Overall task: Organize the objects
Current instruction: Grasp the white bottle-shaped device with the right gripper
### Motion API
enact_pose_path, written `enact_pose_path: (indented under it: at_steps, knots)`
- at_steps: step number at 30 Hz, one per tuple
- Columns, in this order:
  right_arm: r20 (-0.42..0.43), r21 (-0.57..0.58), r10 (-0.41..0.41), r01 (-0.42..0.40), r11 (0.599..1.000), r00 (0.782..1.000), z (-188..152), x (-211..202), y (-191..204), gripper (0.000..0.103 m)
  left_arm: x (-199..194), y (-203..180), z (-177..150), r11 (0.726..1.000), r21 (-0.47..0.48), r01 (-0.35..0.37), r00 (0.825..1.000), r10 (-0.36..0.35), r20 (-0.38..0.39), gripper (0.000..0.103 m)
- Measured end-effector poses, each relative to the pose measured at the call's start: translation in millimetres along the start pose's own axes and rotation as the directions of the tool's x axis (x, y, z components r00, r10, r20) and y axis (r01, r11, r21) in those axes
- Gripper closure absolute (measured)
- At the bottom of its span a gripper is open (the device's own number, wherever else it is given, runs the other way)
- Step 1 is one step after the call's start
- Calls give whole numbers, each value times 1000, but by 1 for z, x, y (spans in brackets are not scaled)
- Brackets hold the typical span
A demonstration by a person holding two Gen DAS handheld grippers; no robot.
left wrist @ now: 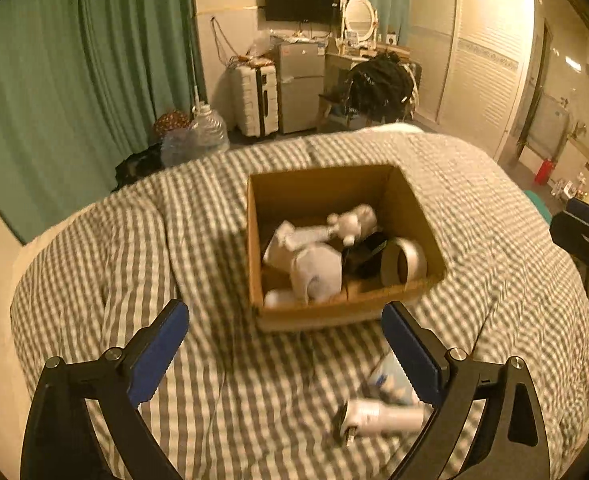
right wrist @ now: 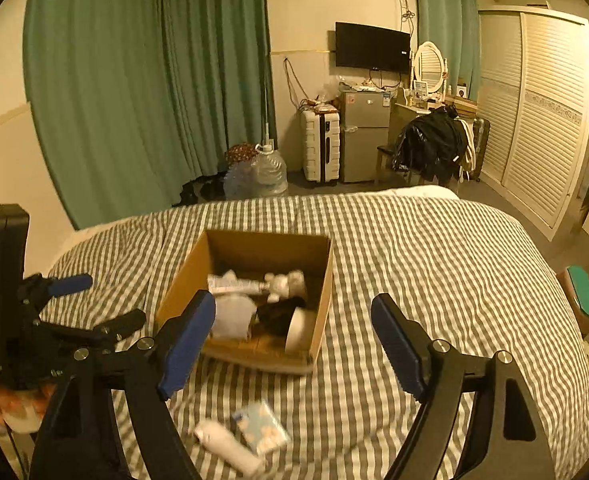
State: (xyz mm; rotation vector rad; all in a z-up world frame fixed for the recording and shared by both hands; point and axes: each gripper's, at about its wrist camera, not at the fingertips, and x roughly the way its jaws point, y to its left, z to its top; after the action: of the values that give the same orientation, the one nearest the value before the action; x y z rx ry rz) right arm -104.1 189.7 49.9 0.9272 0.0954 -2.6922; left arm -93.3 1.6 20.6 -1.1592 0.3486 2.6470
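An open cardboard box (left wrist: 254,240) (right wrist: 182,292) sits on the checked duvet. Inside lie a pale plush toy (left wrist: 318,268) (right wrist: 286,282), a white tube (left wrist: 314,234) (right wrist: 230,284), a black item (left wrist: 364,254) (right wrist: 278,314) and a white tape roll (left wrist: 404,262) (right wrist: 300,330). Nearer me on the duvet lie a white bottle (left wrist: 378,416) (right wrist: 226,446) and a small tissue pack (left wrist: 388,376) (right wrist: 260,426). My left gripper (left wrist: 284,312) (right wrist: 106,300) is open and holds nothing, in front of the box. My right gripper (right wrist: 292,300) is open too, with nothing held; only part of it (left wrist: 582,228) shows in the left wrist view.
The checked duvet (left wrist: 214,360) (right wrist: 434,280) covers the whole bed. Beyond the bed's far edge stand water jugs (right wrist: 268,174), a white suitcase (right wrist: 320,146), a small fridge (right wrist: 364,136), a chair draped in black clothes (right wrist: 430,146) and a louvred wardrobe (right wrist: 542,120). Green curtains hang at the left.
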Motion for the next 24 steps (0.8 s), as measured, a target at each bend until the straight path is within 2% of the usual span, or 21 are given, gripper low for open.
enact_pose_path:
  at_steps: [6, 10, 16, 18, 20, 24]
  knots:
    - [-61, -24, 24, -25, 999, 998, -49, 1, 15, 23, 1, 7, -48, 999, -45, -30, 999, 29, -26, 3]
    - [-123, -18, 68, -71, 997, 990, -82, 21, 24, 23, 10, 6, -80, 997, -50, -65, 997, 63, -41, 3]
    - [-282, -49, 91, -109, 993, 955, -133, 69, 45, 23, 42, 6, -124, 992, -8, -127, 986, 125, -112, 3]
    - [-338, -62, 100, -128, 990, 936, -148, 86, 52, 23, 53, 8, -135, 989, 7, -147, 979, 146, -142, 3]
    - [-394, -68, 106, -144, 987, 913, -159, 100, 56, 28, 61, 14, -140, 990, -18, -138, 977, 133, -165, 3]
    - [-443, -86, 113, -168, 982, 889, -162, 110, 61, 30, 73, 26, -143, 987, -77, -143, 968, 123, -221, 3]
